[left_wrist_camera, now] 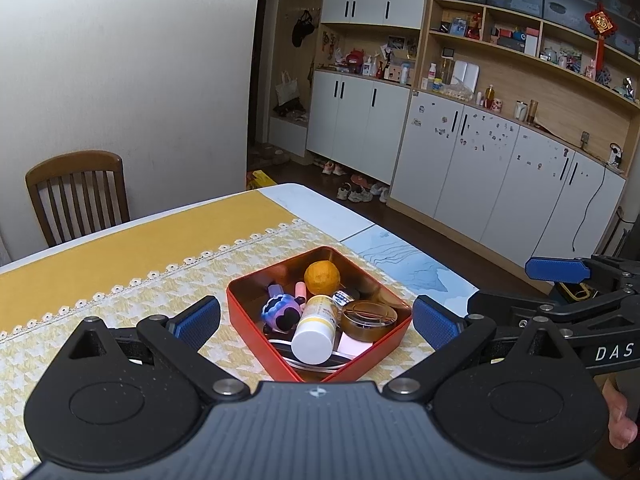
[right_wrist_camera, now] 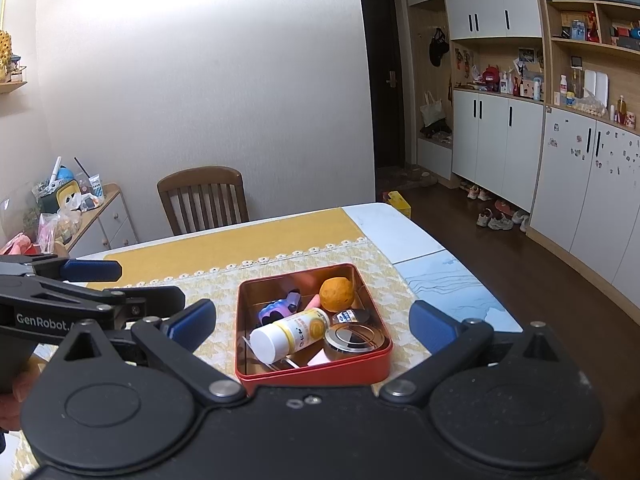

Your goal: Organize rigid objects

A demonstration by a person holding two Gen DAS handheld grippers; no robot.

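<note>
A table, covered by a yellow cloth and a houndstooth runner edged with white lace, is seen carrying a red tin box, which is taken here as the landmark. Behind the box, past the table's far edge, a wooden chair is set against the white wall. The left gripper is held above the near side of the box with its blue-padded fingers spread wide apart, nothing being gripped; the right gripper is likewise held over the box's near edge, fully spread and empty (each is also caught at the margin of the other's view). Inside the box, a white-capped yellow bottle is laid on its side near the middle. At the box's far corner an orange is rested. A round amber-lidded jar is placed to the right of the bottle, and a purple toy to its left. A pink stick is tucked between toy and orange.
</note>
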